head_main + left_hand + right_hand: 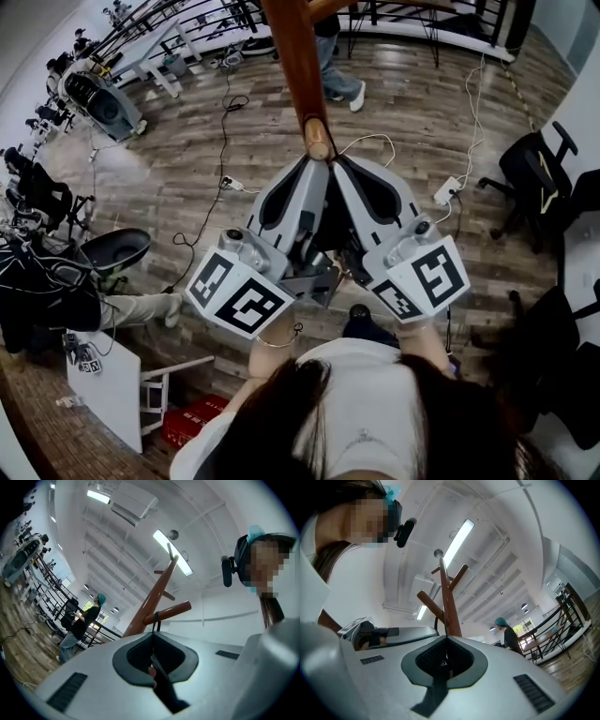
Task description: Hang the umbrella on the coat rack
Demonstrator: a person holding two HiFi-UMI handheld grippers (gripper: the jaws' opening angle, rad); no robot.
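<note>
seating matters now: left hand-held gripper point(153, 644) and right hand-held gripper point(445, 641) are both clamped shut on the dark umbrella point(165, 691), its strap point(156, 619) apparently looped over a peg point(171, 611) of the coat rack point(294, 66). i'd slide the strap well back from the peg tip, then release one side at a time.

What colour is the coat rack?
Reddish-brown, like stained wood; the coat rack shows best in the left gripper view.
</note>
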